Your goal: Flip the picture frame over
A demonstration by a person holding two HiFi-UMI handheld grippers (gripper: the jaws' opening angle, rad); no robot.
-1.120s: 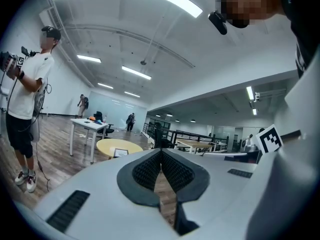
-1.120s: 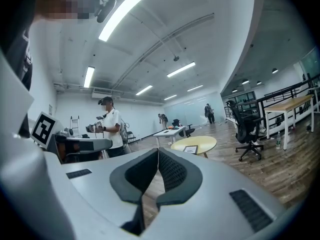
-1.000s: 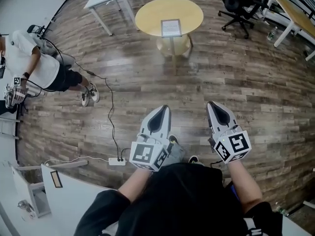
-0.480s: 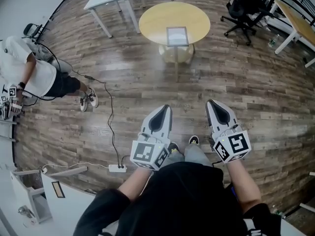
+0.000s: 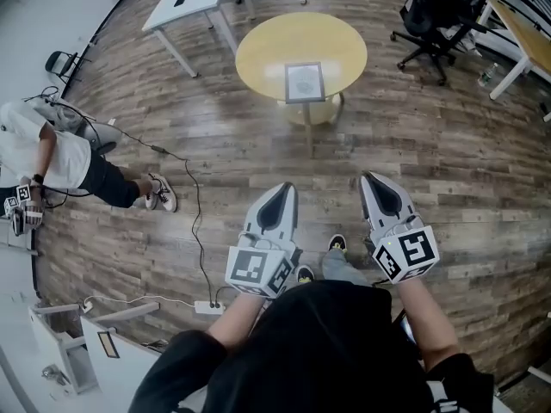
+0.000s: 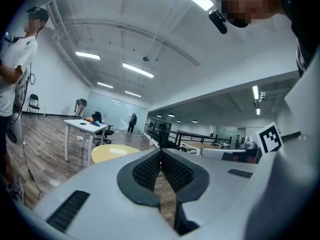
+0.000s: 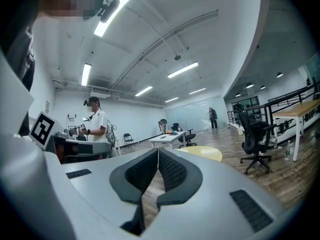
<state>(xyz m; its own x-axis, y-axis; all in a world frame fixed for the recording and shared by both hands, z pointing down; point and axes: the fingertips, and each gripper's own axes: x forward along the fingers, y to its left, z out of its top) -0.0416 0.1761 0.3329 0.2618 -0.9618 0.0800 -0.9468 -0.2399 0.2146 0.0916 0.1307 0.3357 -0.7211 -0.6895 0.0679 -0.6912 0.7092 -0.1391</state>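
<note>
Closer than a second ago, the round yellow table (image 5: 258, 54) sits lower in the head view, and the single picture frame (image 5: 305, 82) on it looks a little larger. The second person (image 5: 34, 157), in a white shirt, has slid toward that view's left edge. Both hand-held grippers have kept their places at the bottom of the view, side by side and pointing level toward the table.

The left hand-held gripper (image 5: 282, 189) has its jaws pressed together with nothing between them. The right hand-held gripper (image 5: 375, 181) is closed and empty in the same way.

The picture frame lies flat on the near half of the table, with a dark border round a pale middle, well apart from both hand-held grippers.

Beyond the round table stand one white table (image 5: 185, 3) at the upper left and one black office chair (image 5: 430, 15) at the upper right. One power strip (image 5: 209, 306) lies on the wooden floor (image 5: 448, 144) with a cable running from it.
</note>
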